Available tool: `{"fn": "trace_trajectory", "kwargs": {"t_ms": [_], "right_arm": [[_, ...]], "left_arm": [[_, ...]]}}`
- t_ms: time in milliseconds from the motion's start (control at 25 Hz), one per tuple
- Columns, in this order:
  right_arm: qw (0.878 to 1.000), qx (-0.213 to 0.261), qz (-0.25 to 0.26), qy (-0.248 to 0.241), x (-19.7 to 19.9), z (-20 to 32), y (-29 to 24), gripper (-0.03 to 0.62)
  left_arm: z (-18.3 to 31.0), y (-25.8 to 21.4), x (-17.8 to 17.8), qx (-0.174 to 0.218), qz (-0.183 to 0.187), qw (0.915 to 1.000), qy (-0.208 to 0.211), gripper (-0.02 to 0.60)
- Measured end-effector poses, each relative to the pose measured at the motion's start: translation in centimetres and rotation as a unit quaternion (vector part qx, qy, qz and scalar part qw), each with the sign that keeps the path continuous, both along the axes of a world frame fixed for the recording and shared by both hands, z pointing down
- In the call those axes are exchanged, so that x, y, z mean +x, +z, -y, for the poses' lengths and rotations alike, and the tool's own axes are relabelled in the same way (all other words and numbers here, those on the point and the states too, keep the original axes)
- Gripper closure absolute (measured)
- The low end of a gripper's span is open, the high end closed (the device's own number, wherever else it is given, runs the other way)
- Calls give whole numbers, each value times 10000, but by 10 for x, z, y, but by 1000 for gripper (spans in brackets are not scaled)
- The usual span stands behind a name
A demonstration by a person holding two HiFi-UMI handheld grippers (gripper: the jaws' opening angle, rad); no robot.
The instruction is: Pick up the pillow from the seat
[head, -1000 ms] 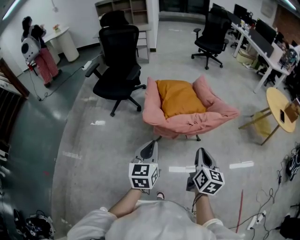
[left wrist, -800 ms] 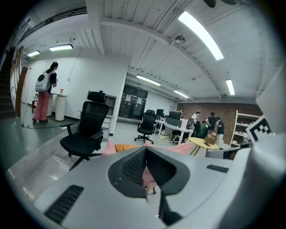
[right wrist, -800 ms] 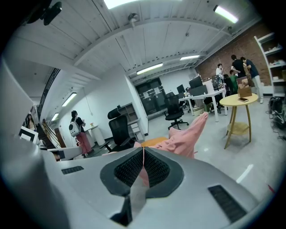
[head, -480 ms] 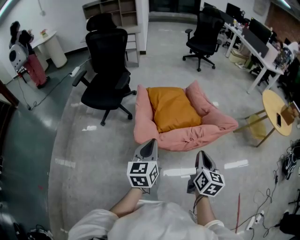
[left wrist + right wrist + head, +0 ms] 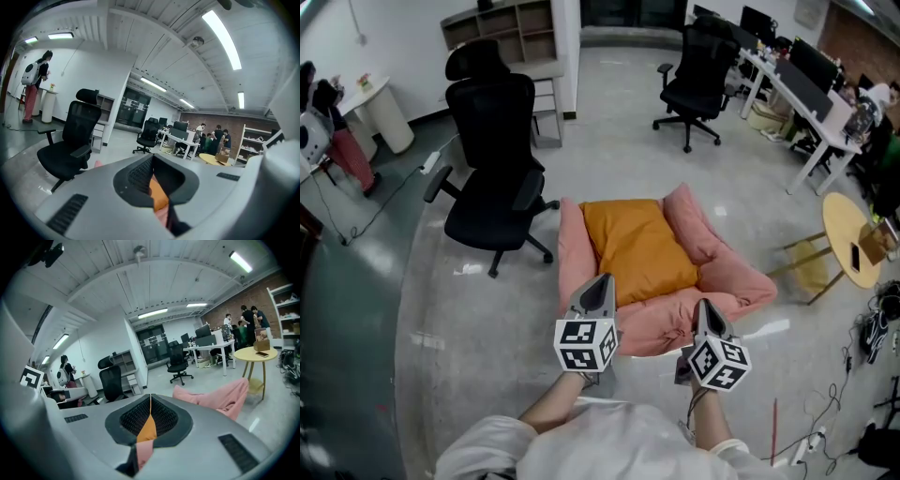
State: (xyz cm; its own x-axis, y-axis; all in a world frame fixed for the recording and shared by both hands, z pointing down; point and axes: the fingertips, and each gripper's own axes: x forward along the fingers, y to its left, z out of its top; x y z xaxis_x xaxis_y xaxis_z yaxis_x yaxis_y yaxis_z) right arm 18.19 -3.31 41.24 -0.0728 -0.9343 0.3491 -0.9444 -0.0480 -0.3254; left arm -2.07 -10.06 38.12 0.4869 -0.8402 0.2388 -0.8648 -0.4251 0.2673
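Note:
An orange pillow (image 5: pixel 637 247) lies in the hollow of a soft pink seat (image 5: pixel 731 277) on the floor, in the middle of the head view. My left gripper (image 5: pixel 602 279) is shut and empty, its tip over the seat's near left rim. My right gripper (image 5: pixel 701 304) is also shut and empty, over the near rim further right. In the left gripper view the pillow (image 5: pixel 158 194) shows as an orange sliver past the closed jaws. The right gripper view shows the same pillow (image 5: pixel 147 429) ahead and a pink flap of the seat (image 5: pixel 219 398) to the right.
A black office chair (image 5: pixel 492 178) stands just left of the seat and another (image 5: pixel 698 75) behind it. A round yellow side table (image 5: pixel 851 239) is at the right. Desks with monitors (image 5: pixel 811 89) line the back right. Cables (image 5: pixel 877 328) lie on the floor at right.
Both grippers have moved forward toward the seat, which now sits lower and nearer in the head view. Their tips now reach over its near rim. The jaws stayed shut.

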Motion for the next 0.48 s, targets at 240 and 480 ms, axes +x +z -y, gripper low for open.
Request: {"fn": "trace_trajectory", "kwargs": {"t_ms": [240,480], "right_arm": [[10000,-38,12,54,0,60,0,565],[9999,-134,9,30,2,100,3,565]], "left_arm": [[64,1,1,19,72,10000,46,580],[109,9,2,-33,100,9999,-10,580]]}}
